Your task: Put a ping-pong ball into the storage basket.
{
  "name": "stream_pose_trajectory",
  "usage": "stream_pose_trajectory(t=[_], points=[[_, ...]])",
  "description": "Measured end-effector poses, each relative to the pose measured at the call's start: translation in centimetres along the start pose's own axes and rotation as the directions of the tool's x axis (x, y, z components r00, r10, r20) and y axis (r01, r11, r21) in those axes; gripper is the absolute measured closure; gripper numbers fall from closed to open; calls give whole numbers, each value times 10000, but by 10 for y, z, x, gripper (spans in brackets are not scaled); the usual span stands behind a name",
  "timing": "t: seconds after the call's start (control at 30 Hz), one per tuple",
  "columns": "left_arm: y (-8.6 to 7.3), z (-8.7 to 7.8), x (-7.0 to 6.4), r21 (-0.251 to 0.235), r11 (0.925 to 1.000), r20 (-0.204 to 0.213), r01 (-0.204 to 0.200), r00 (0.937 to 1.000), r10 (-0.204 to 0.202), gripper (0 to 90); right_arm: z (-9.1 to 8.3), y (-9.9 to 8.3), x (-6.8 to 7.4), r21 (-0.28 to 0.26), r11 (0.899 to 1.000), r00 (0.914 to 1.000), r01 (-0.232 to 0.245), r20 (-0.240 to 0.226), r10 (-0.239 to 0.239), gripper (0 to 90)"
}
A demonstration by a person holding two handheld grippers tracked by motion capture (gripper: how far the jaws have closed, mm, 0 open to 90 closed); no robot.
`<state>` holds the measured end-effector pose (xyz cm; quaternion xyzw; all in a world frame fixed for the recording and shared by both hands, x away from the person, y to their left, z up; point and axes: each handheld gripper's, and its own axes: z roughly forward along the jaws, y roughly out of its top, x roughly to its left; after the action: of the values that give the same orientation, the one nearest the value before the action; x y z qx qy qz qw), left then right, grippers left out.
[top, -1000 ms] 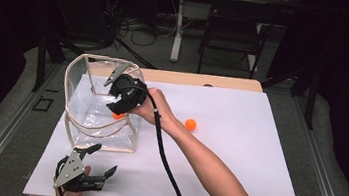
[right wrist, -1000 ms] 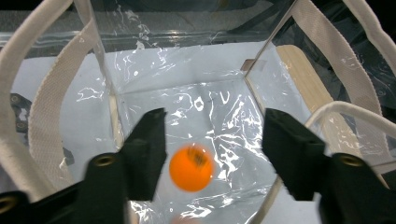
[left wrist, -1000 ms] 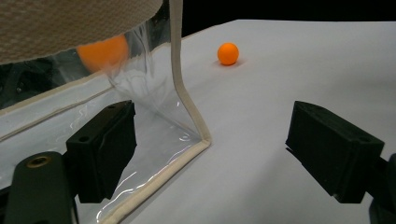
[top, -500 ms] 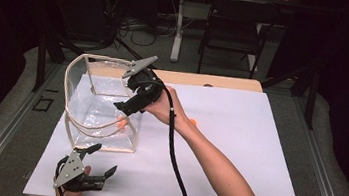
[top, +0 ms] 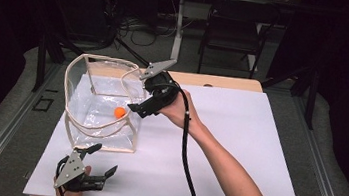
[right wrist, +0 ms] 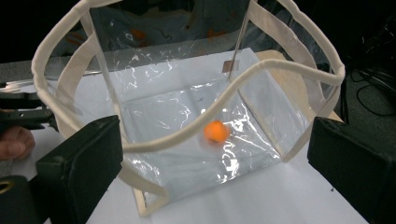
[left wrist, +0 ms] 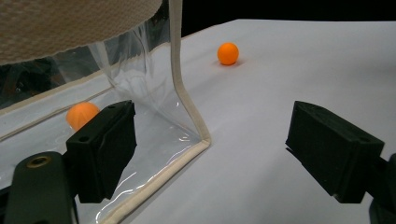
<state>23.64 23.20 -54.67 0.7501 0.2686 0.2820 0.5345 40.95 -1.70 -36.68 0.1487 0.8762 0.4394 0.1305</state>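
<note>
The orange ball point(top: 120, 112) lies inside the clear bag point(top: 101, 104), left of centre in the high view, apparently on or just above the bag's floor; in the right gripper view it sits mid-frame, slightly blurred, so it may be rolling or settling, though that cannot be told for sure. The bag is a soft transparent tote with cream webbing trim and handles, standing open-mouthed on the white worktop point(top: 238, 136).

A second orange ball point(left wrist: 228, 53) shows at the upper middle of the left gripper view, out on the bare worktop beyond the bag's corner. In the high view the person's right arm probably hides it.

The right gripper point(top: 137, 108) hangs at the bag's right rim in the middle of the high view, its jaws released and wide apart with nothing between them; from its own camera the ball in the bag lies straight ahead and below, between the two jaws' lines.

The left gripper point(top: 102, 162) rests low at the lower left of the high view, near the bag's near corner, jaws likewise spread and empty.

If the loose ball is the next thing wanted, the right hand is the nearer one: that ball lies on its side of the bag, behind the direction its jaws now point.
</note>
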Motion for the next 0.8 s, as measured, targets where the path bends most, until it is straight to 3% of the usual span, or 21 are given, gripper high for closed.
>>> stream_pose_trajectory(t=[0.43, 0.8], points=[[1, 0, 0, -9, 10000, -25, 0, 10000, 0, 156, -21, -25, -9, -47, 9998, 9993, -213, 296, 214, 30], [3, -1, 1, -77, 10000, -98, -25, 9999, 24, 156, -25, -55, -14, 269, 9987, 9978, -441, 500, 427, 29]])
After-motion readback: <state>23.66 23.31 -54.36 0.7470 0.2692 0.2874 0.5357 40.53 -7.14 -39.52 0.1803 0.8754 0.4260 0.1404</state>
